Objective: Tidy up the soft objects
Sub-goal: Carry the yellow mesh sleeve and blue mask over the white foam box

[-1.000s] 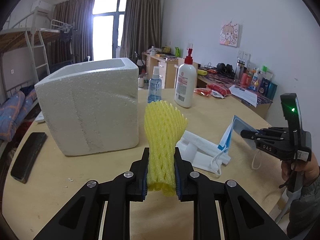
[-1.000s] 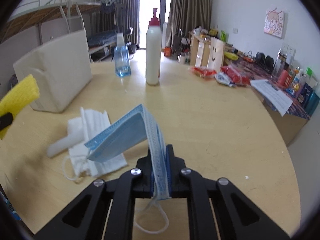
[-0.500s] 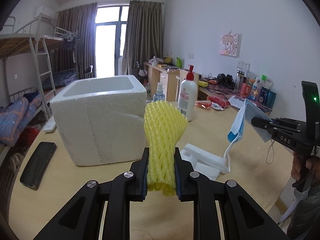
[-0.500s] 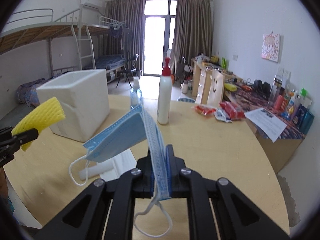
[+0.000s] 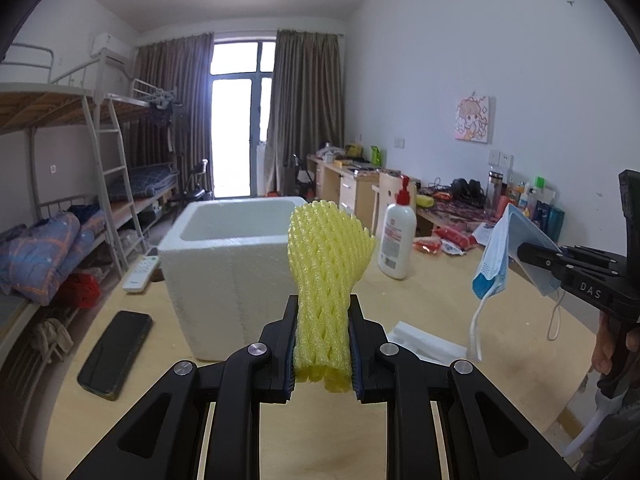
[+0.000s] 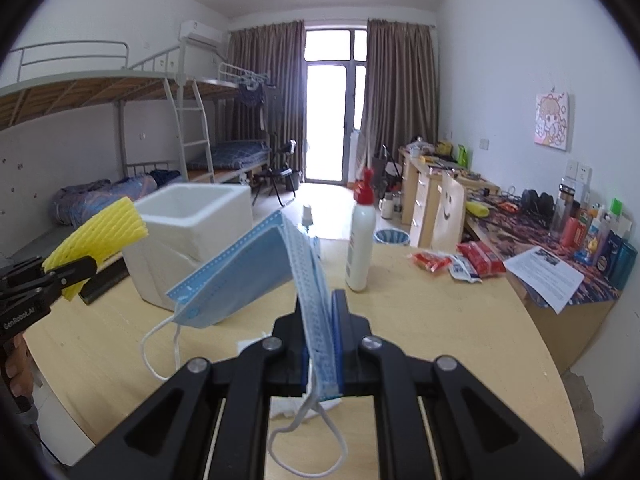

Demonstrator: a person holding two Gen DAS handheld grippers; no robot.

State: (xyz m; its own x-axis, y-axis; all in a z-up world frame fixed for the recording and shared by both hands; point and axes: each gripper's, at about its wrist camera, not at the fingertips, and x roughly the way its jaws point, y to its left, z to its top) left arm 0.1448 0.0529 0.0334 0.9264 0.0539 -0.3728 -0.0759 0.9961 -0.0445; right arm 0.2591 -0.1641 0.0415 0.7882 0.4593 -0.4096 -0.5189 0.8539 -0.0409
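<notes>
— Both hands have gone up since a second ago. The foam box (image 5: 236,264) was seen from the side; now, in the left wrist view, its open top shows in the middle of the frame.

— And what is held?

— The left gripper (image 5: 323,354) is pinching the yellow foam fruit net (image 5: 326,264) at its narrow lower end, low in the centre of the frame; the wide end stands up free. The right gripper (image 6: 322,356) is pressed together on the blue face mask (image 6: 256,276) at its folded edge, and the ear loops (image 6: 160,344) hang down loose.

— How will they handle?

— Both very light and soft, I think. The net is springy and squashes under the pads, so it could spring away when let go. The mask is limp; the loops may catch on the box rim.

— Is there room?

— The box stands on the round wooden table (image 5: 140,400), left of centre, with open air above it. The lotion bottle (image 5: 397,236) stands to the right of it, apart. A black phone (image 5: 115,354) lies at the lower left, and white foam pieces (image 5: 424,344) lie just behind the left gripper. The two grippers are well apart from each other.
</notes>
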